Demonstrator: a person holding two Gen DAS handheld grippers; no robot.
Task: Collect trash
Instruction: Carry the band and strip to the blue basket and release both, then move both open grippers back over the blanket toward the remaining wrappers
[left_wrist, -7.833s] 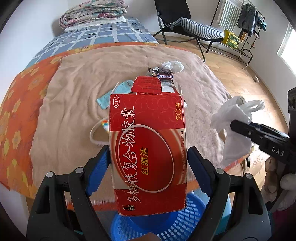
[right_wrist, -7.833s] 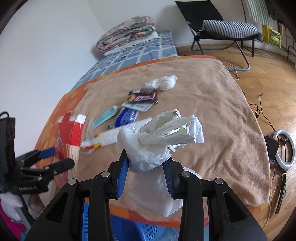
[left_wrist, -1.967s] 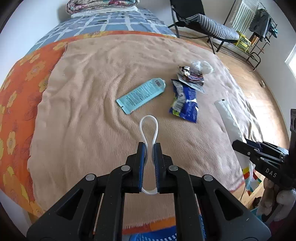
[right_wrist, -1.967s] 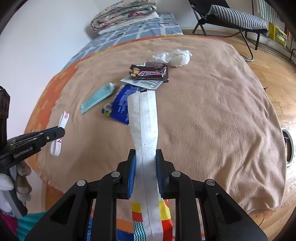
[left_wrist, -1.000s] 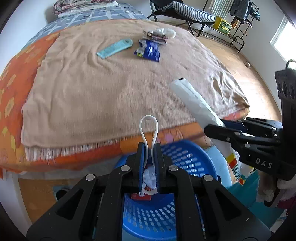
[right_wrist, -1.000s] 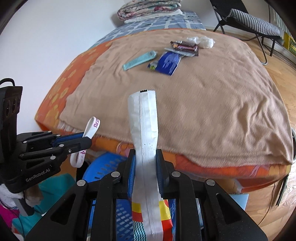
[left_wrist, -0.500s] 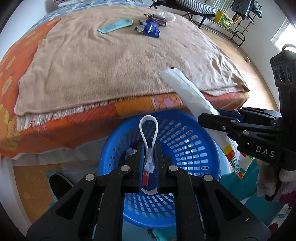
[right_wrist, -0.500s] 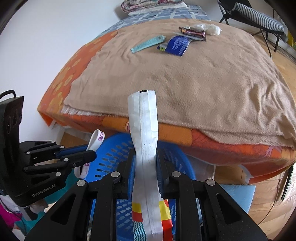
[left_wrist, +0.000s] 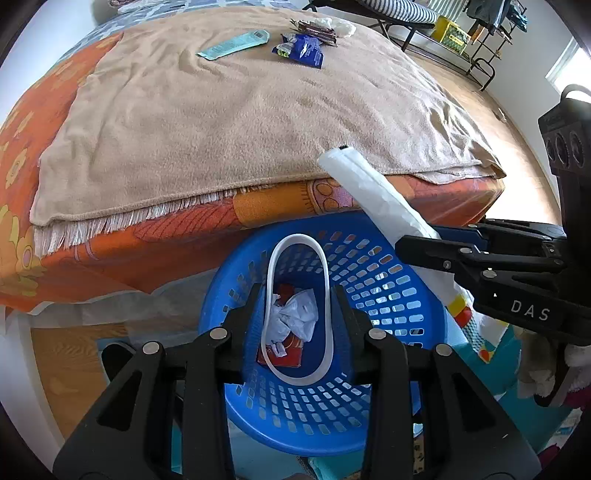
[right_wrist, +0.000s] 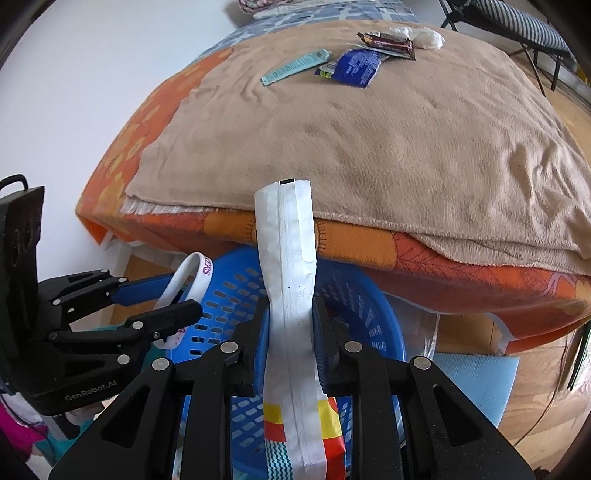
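My left gripper (left_wrist: 297, 291) hangs over the blue basket (left_wrist: 388, 273) with its jaws spread, and the white wristband (left_wrist: 325, 280) sits loosely between them, rounded out. In the right wrist view the left gripper (right_wrist: 184, 295) is open around the wristband (right_wrist: 192, 273). My right gripper (right_wrist: 290, 314) holds a long white wrapper (right_wrist: 288, 258) upright over the basket (right_wrist: 369, 314); its jaws stand slightly apart. The wrapper also shows in the left wrist view (left_wrist: 369, 192). A red box (left_wrist: 284, 354) and a crumpled white bag (left_wrist: 299, 317) lie in the basket.
The bed's tan blanket (left_wrist: 221, 110) carries a teal sachet (left_wrist: 232, 44), a blue packet (left_wrist: 303, 48), a dark candy wrapper (left_wrist: 314, 27) and a white wad (left_wrist: 341, 26) at its far end. The bed edge overhangs the basket. A chair (right_wrist: 517, 18) stands beyond.
My left gripper has opened and the wristband has sprung from a narrow loop into a wide oval. My right gripper's jaws have eased apart around the wrapper. Both hang slightly lower over the basket.
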